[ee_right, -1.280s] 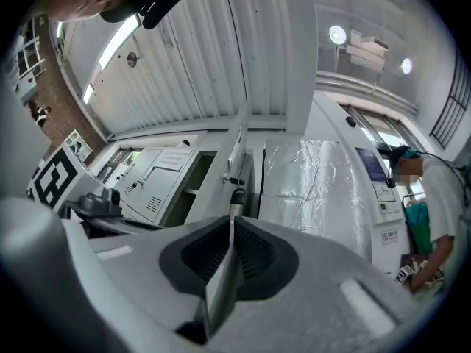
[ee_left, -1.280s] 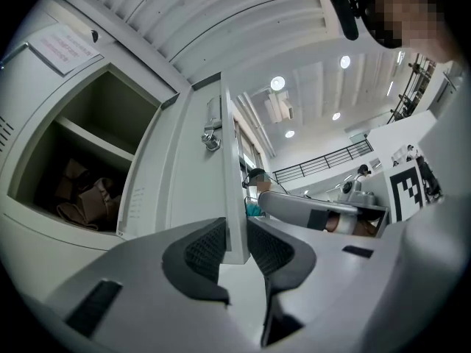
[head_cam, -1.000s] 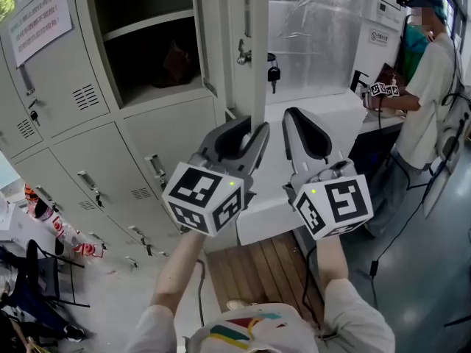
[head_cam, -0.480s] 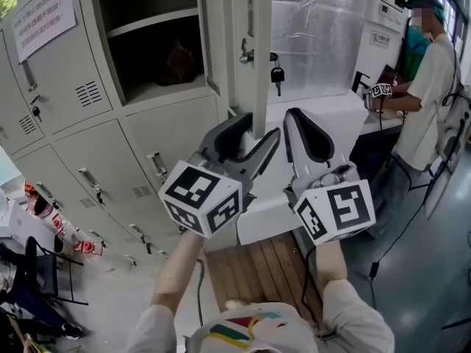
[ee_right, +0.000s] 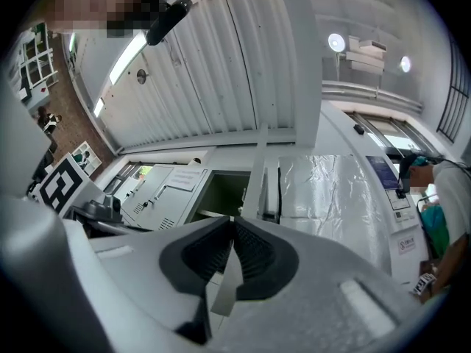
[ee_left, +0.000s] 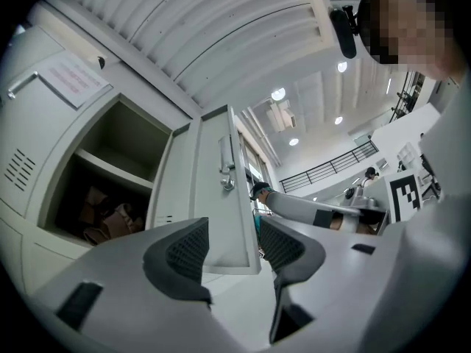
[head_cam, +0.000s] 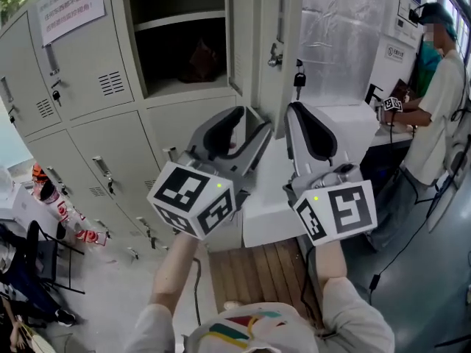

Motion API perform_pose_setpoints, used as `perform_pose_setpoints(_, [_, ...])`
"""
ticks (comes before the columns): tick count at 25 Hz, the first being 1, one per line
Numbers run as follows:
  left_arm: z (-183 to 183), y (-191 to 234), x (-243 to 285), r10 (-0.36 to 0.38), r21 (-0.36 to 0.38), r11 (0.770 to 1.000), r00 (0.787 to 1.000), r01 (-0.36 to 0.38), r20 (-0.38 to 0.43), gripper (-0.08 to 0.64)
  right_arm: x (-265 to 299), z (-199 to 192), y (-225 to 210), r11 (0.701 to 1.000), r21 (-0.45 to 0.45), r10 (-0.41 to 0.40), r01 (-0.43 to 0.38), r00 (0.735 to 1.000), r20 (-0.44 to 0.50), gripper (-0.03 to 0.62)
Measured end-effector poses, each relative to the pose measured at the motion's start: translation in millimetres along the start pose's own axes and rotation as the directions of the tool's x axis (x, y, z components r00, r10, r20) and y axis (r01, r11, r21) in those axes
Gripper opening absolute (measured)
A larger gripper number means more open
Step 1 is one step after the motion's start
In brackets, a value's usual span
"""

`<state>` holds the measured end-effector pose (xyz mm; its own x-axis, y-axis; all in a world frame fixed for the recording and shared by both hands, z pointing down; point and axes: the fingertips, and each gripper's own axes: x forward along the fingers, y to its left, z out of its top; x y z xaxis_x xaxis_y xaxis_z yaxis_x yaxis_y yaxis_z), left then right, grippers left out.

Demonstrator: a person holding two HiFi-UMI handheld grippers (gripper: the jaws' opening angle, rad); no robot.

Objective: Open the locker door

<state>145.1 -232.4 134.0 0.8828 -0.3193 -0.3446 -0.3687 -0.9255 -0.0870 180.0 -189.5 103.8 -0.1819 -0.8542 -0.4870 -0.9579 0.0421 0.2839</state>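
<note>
The pale grey metal locker door [head_cam: 263, 65] stands swung open out of the upper row of the bank of grey steel lockers [head_cam: 81, 101]; in the head view we see it nearly edge-on, and its lower corner hangs just above and ahead of our two grippers. A small bunch of dark keys [head_cam: 299, 76] dangles from its lock on the outer face. In the left gripper view, the bottom corner of the door [ee_left: 213, 197] sits between the jaws of the left gripper [ee_left: 234, 248]. Those jaws are opening wide, and the ribbed black pads [ee_left: 184, 252] do not clamp the metal. The left gripper [head_cam: 254, 127] reaches up from below the door's lower edge. Beside it, the right gripper [head_cam: 298, 116] points the same way, and its jaws are pressed together with nothing between them, as the right gripper view [ee_right: 231, 234] shows plainly. Behind the door, the open dark compartment [head_cam: 184, 43] holds a shelf and a brownish lump that we cannot identify. A white paper notice [head_cam: 70, 6] is stuck on the neighbouring door. Further right hangs a crinkled silvery sheet [head_cam: 338, 28], and a person in a white shirt [head_cam: 441, 101] stands at a white counter [head_cam: 346, 120].
</note>
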Motion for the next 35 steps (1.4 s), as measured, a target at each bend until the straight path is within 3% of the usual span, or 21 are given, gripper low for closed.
perform_pose_setpoints(5, [28.5, 30.2, -38.3, 0.162, 0.034, 0.986, 0.986, -0.163, 0.040, 0.196, 22.3, 9.2, 23.9, 0.998, -0.002, 0.055, -0.055, 0.998, 0.040, 0.020])
perform_pose_setpoints(7, [40.3, 48.2, -60.2, 0.273, 0.098, 0.956, 0.960, -0.277, 0.058, 0.106, 32.8, 10.8, 36.5, 0.996, 0.016, 0.088, -0.089, 0.995, 0.053, 0.020])
perform_pose_setpoints(8, [46.3, 56.3, -72.1, 0.330, 0.139, 0.931, 0.941, -0.337, 0.069, 0.041, 37.2, 12.0, 43.6, 0.994, 0.025, 0.106, -0.108, 0.992, 0.061, 0.020])
perform_pose_setpoints(9, [52.2, 63.1, -84.1, 0.383, 0.180, 0.903, 0.920, -0.391, 0.080, 0.025, 41.1, 13.3, 51.3, 0.991, 0.034, 0.126, -0.129, 0.989, 0.070, 0.020])
perform_pose_setpoints(13, [73.4, 76.6, -134.2, 0.542, 0.291, 0.782, 0.832, -0.551, 0.117, 0.015, 54.0, 17.5, 90.9, 0.971, 0.068, 0.221, -0.230, 0.968, 0.117, 0.020])
perform_pose_setpoints(16, [81.7, 81.8, -173.1, 0.638, 0.354, 0.679, 0.756, -0.643, 0.147, 0.015, 60.1, 16.7, 126.1, 0.950, 0.087, 0.285, -0.300, 0.947, 0.148, 0.011])
perform_pose_setpoints(19, [84.6, 85.7, -207.6, 0.709, 0.405, 0.582, 0.684, -0.705, 0.172, 0.015, 64.1, 11.9, 158.9, 0.929, 0.107, 0.335, -0.355, 0.927, 0.168, 0.005])
perform_pose_setpoints(22, [84.1, 85.9, -241.9, 0.768, 0.434, 0.503, 0.617, -0.748, 0.173, 0.015, 65.1, 4.0, 190.8, 0.897, 0.151, 0.388, -0.415, 0.904, 0.179, 0.005])
perform_pose_setpoints(27, [75.0, 80.5, -302.3, 0.865, 0.472, 0.332, 0.463, -0.817, 0.193, 0.015, 54.9, -15.5, 246.1, 0.823, 0.247, 0.474, -0.511, 0.858, 0.197, 0.005])
perform_pose_setpoints(29, [64.2, 77.8, -316.0, 0.887, 0.474, 0.290, 0.420, -0.831, 0.193, 0.015, 48.4, -23.1, 263.9, 0.799, 0.272, 0.495, -0.536, 0.844, 0.208, 0.005])
perform_pose_setpoints(35, [19.2, 59.8, -355.4, 0.940, 0.446, 0.214, 0.307, -0.869, 0.146, 0.015, 19.0, -45.2, 302.9, 0.752, 0.285, 0.554, -0.595, 0.804, 0.217, 0.005])
